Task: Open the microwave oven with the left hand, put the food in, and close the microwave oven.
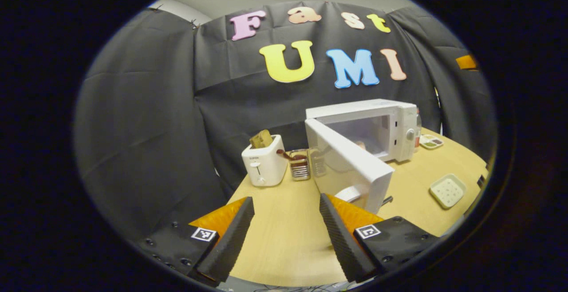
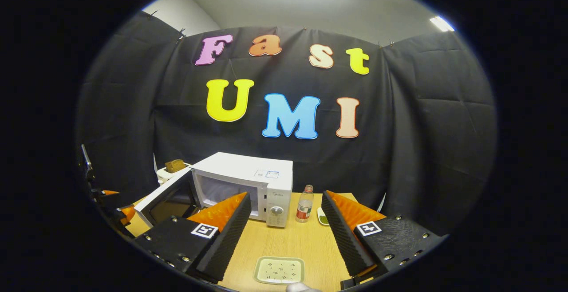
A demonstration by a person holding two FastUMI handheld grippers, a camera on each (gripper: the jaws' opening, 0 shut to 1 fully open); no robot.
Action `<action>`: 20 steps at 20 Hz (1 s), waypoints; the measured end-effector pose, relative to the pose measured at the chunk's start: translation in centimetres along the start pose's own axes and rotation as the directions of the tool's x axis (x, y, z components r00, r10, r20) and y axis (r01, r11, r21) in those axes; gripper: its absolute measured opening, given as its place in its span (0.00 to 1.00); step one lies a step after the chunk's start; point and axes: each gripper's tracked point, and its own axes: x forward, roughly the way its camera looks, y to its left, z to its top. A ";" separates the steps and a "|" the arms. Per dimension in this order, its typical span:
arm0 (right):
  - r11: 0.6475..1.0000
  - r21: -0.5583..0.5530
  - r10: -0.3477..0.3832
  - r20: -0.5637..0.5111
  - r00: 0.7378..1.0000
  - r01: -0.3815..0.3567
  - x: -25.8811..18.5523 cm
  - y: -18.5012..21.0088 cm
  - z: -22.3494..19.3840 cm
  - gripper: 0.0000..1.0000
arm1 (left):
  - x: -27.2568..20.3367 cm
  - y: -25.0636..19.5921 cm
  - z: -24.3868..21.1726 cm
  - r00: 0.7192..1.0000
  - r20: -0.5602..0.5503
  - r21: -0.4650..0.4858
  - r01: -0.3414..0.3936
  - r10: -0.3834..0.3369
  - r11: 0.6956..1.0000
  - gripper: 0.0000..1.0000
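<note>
Left gripper (image 1: 286,221) fingers apart; microwave (image 1: 377,128) door (image 1: 346,163) swung toward cam.

light: even, overhead, ceiling lamp (image 2: 441,23) up and right of the right claw (image 2: 286,225) | shadows: soft, faint on surface (image 1: 284,234) ahead of left claw (image 1: 286,230) | glare: mild on microwave (image 1: 377,128) | focus: sharp centre, soft bent edges | distortion: strong fisheye

Both the left gripper (image 1: 286,221) and right gripper (image 2: 286,219) share one build — ridged wedge fingers on screw-studded blocks bearing square coded tags.
</note>
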 end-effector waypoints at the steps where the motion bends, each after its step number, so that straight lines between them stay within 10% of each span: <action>1: 1.000 0.002 -0.001 -0.005 1.000 0.001 0.1 -0.1 -0.1 0.98 | 0.3 -0.1 -0.6 1.000 -0.011 0.000 0.005 -0.005 1.000 1.00; 20: 0.993 0.109 -0.032 -0.112 0.993 0.044 -0.9 -4.1 -2.9 0.98 | 2.3 -16.7 2.0 0.969 0.000 0.051 0.246 -0.246 0.968 0.94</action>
